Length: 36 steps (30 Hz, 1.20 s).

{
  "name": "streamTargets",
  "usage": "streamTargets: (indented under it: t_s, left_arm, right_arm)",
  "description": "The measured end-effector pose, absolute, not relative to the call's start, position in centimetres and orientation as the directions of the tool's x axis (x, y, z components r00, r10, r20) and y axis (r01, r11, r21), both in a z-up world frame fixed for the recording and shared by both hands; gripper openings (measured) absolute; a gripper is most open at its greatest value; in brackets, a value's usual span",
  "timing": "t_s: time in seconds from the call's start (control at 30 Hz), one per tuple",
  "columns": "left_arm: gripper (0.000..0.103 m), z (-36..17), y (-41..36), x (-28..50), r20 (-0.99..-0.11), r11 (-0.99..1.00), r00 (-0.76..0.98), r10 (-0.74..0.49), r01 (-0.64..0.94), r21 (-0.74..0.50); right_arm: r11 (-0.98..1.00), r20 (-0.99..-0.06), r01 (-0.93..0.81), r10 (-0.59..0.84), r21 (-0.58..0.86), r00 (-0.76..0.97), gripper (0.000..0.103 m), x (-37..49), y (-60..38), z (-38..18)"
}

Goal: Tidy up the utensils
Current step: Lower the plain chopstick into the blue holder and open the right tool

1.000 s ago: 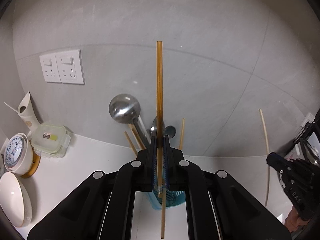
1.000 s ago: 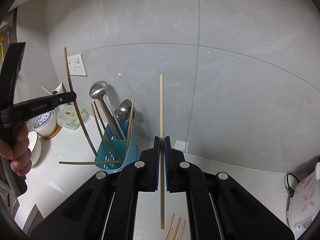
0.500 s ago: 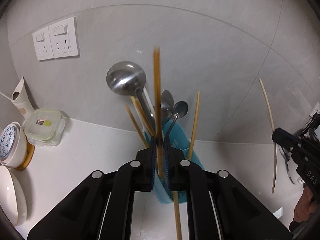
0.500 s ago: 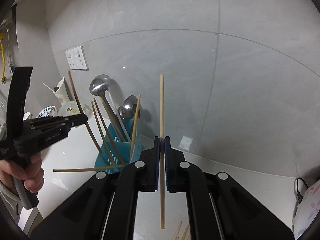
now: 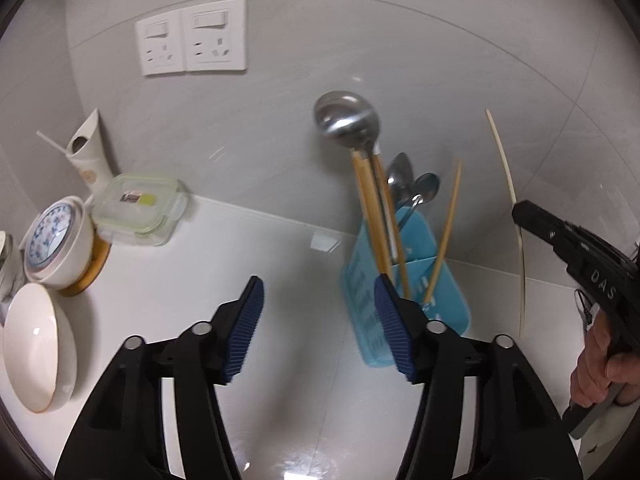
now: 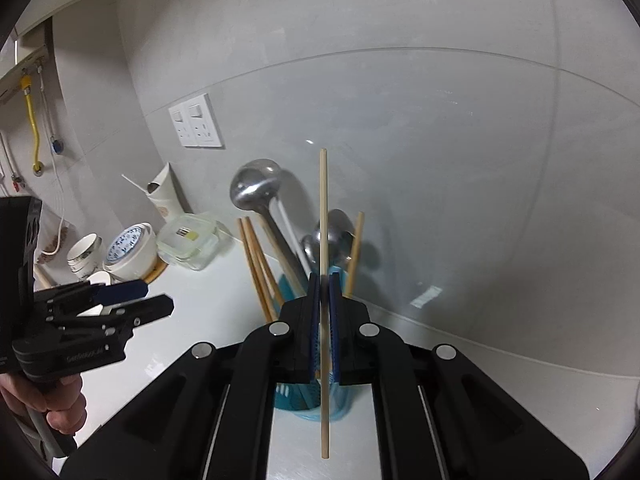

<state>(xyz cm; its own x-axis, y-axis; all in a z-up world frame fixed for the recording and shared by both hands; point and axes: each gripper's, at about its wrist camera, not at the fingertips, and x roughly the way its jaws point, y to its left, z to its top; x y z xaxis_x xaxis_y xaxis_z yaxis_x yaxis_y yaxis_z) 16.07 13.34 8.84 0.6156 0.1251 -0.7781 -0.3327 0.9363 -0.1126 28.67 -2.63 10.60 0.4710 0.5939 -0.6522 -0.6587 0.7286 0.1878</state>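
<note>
In the left wrist view my left gripper [image 5: 320, 304] hangs above the white counter, its jaws opening with nothing between them. Just to its right stands the blue utensil holder [image 5: 404, 292] with a steel ladle [image 5: 346, 120], spoons [image 5: 412, 188] and brown chopsticks [image 5: 368, 208] upright in it. My right gripper [image 6: 324, 280] is shut on a pale chopstick [image 6: 323, 220], held upright directly over the holder [image 6: 296, 398], which its fingers mostly hide. From the left wrist, that gripper [image 5: 518, 214] and its chopstick [image 5: 508, 184] sit right of the holder.
A wall socket plate [image 5: 192, 40] is on the grey tiles behind. At the left stand a lidded glass container [image 5: 138, 208], a patterned bowl [image 5: 56, 240], a white bowl [image 5: 36, 344] and a white tube [image 5: 88, 156]. A person's hand [image 5: 600, 368] grips the right tool.
My left gripper let go of the brown chopstick, which now stands in the holder, and swung to the holder's left. My right gripper carried the pale chopstick over the holder.
</note>
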Motion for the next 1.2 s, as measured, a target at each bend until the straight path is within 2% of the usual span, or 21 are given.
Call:
streamTargets:
  t_s: [0.47,0.63,1.2]
  left_arm:
    - [0.091,6.1,15.0,14.4,-0.821,0.91,0.551,0.153,-0.402,-0.1]
    - [0.094,5.3,15.0,14.6,-0.826,0.913,0.543,0.15,-0.397,-0.095]
    - [0.095,4.5,15.4,15.2,-0.834,0.91,0.537,0.127,-0.398,-0.117]
  right_arm:
    - [0.658,-0.613,-0.718,0.67,0.229,0.419,0.004,29.9,0.0,7.6]
    - [0.658,-0.62,-0.718,0.666,0.227,0.414,0.004,30.2,0.3,6.3]
    - [0.668,-0.666,-0.722,0.623,0.181,0.41,0.007,28.8,0.1,4.4]
